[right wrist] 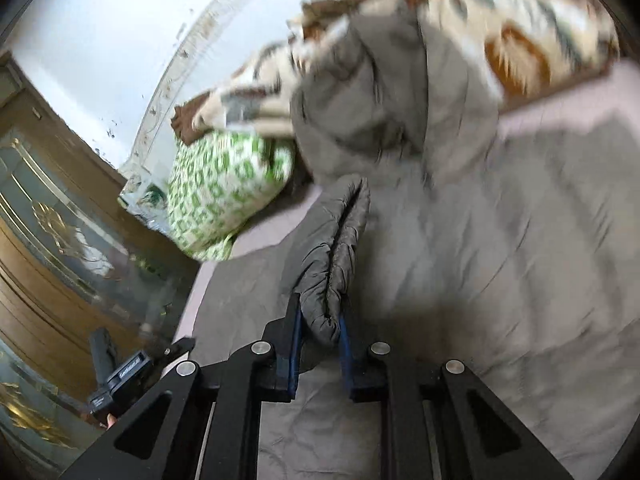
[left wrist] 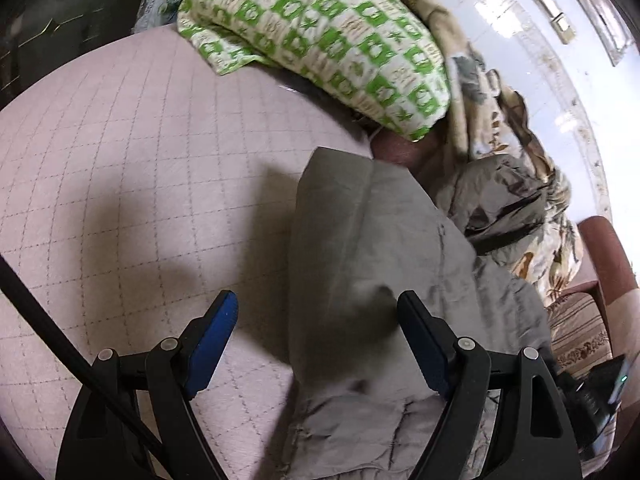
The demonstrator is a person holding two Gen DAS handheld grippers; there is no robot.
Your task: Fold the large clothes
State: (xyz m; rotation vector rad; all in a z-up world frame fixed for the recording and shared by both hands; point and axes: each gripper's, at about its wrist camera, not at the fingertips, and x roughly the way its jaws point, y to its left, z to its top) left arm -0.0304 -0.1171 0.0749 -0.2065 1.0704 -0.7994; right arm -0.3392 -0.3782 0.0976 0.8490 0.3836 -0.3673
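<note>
A large grey padded coat [left wrist: 372, 264] lies on a pale pink quilted bed cover [left wrist: 132, 168]. In the left wrist view one folded part of the coat runs from the middle toward the bottom. My left gripper [left wrist: 318, 304] hangs open over its left edge: the right blue pad is above the cloth and the left one above the bed cover, neither pressing on it. In the right wrist view the coat [right wrist: 480, 220] spreads across the bed, its hood toward the far pile. My right gripper [right wrist: 320, 312] is shut on a bunched dark grey fold of the coat [right wrist: 336, 240], which stands up between its pads.
A green-and-white patterned pillow [left wrist: 320, 36] lies at the head of the bed, also seen as the pillow [right wrist: 224, 196] in the right wrist view. A beige and brown patterned blanket [left wrist: 516, 184] is heaped beside the coat. A wooden cabinet with glass doors [right wrist: 48, 208] stands at the left.
</note>
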